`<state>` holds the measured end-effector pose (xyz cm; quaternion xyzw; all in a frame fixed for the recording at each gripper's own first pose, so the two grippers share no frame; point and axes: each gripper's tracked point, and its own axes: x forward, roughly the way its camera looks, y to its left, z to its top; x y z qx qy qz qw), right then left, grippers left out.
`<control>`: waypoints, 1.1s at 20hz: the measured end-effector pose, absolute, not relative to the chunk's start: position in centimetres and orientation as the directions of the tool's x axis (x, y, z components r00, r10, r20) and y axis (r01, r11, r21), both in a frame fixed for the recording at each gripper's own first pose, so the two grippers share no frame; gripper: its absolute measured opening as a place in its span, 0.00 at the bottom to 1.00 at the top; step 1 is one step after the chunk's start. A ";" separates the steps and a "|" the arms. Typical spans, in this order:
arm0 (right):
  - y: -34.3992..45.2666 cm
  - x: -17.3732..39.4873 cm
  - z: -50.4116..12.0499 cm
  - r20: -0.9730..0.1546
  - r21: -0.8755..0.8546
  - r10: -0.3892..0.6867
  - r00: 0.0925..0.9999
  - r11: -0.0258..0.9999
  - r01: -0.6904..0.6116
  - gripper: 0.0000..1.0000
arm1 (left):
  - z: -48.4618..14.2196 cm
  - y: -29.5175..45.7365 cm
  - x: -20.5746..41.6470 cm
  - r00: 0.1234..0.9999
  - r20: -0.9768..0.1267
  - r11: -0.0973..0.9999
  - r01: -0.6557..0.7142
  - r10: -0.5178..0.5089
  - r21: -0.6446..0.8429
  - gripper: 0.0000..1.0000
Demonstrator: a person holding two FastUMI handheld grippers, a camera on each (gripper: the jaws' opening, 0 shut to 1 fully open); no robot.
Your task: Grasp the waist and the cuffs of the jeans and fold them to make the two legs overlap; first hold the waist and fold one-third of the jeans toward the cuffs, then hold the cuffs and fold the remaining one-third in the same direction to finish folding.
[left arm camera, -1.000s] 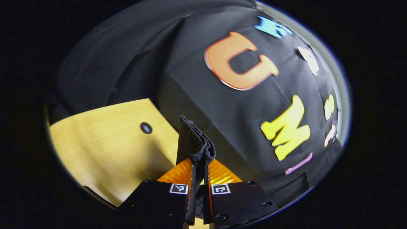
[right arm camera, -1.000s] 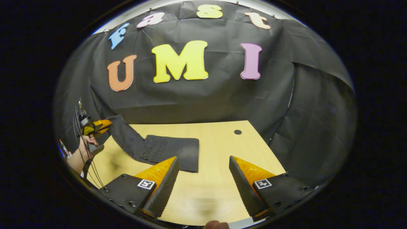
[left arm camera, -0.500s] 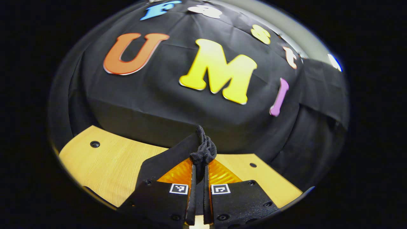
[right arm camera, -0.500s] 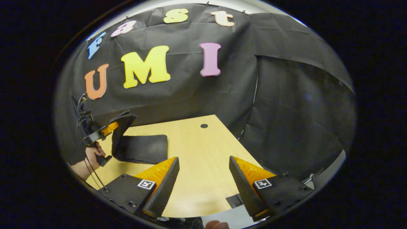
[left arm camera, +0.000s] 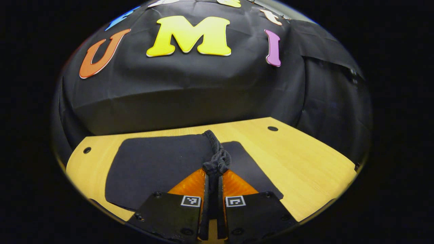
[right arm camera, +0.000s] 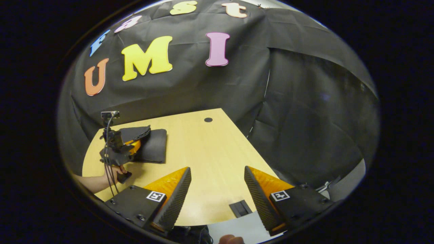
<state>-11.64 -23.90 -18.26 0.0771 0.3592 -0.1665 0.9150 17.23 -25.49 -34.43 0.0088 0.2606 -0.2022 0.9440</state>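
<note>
Left gripper (left arm camera: 213, 176) seemingly pinching jeans (left arm camera: 152, 166).

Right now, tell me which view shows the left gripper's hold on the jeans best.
The left gripper view: the left gripper is shut on a bunched edge of the jeans, seen close up above the wooden table. The right gripper view shows the same gripper and jeans small and far off, the grip itself unclear.
</note>
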 end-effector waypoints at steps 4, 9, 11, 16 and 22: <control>-22.9 -9.6 -18.8 -0.687 0.026 -0.216 0.694 0.947 0.320 0.96 | -37.3 -26.4 17.2 0.751 -0.542 0.922 0.361 -0.377 -0.142 0.21; -21.8 -7.7 -18.4 -0.673 0.042 -0.194 0.714 0.953 0.299 0.95 | -36.1 -27.7 15.9 0.721 -0.547 0.903 0.375 -0.426 -0.208 1.00; -21.2 -7.2 -18.1 -0.661 0.050 -0.186 0.727 0.956 0.290 0.96 | -35.4 -27.5 15.5 0.714 -0.550 0.900 0.370 -0.434 -0.230 0.99; -17.6 -3.7 -16.3 -0.594 0.072 -0.134 0.793 0.973 0.218 0.95 | -29.2 -22.8 13.5 0.762 -0.516 0.918 0.284 -0.392 -0.277 0.99; -8.9 2.5 -10.5 -0.418 0.088 0.020 0.908 0.996 0.019 0.96 | -16.2 -12.3 13.1 0.896 -0.370 0.962 0.181 -0.247 -0.204 0.99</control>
